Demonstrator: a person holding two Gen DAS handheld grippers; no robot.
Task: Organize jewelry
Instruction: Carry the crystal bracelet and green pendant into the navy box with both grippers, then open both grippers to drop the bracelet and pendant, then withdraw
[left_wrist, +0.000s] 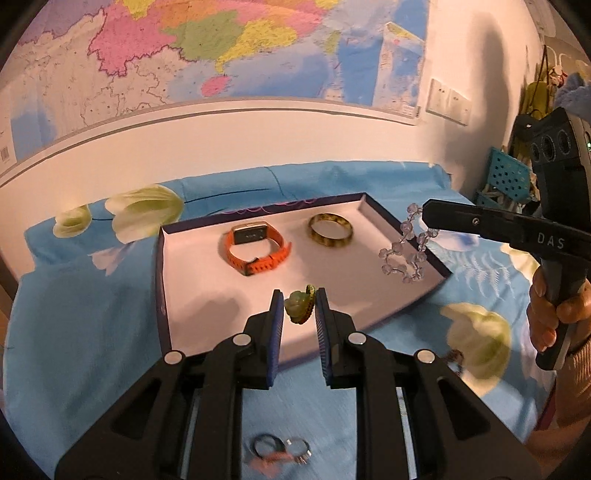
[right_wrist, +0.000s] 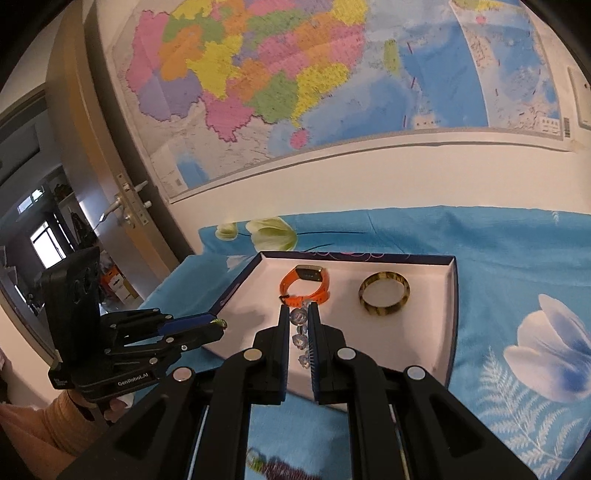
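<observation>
A shallow white tray (left_wrist: 207, 295) (right_wrist: 417, 354) with dark blue walls lies on a blue flowered cloth. In it lie an orange watch (left_wrist: 256, 247) (right_wrist: 306, 284) and a mottled yellow bangle (left_wrist: 330, 230) (right_wrist: 384, 293). My left gripper (left_wrist: 299, 308) (right_wrist: 218, 325) is shut on a green jade pendant (left_wrist: 298, 308) above the tray's near part. My right gripper (right_wrist: 299, 325) (left_wrist: 428, 218) is shut on a clear crystal bead bracelet (left_wrist: 406, 251) (right_wrist: 300, 334), which hangs over the tray's right side.
Hair ties and small rings (left_wrist: 280, 448) lie on the cloth (left_wrist: 92, 314) in front of the tray. A dark beaded item (right_wrist: 280, 467) lies near the bottom edge. A wall with a map stands behind; a door (right_wrist: 110, 177) is at the left.
</observation>
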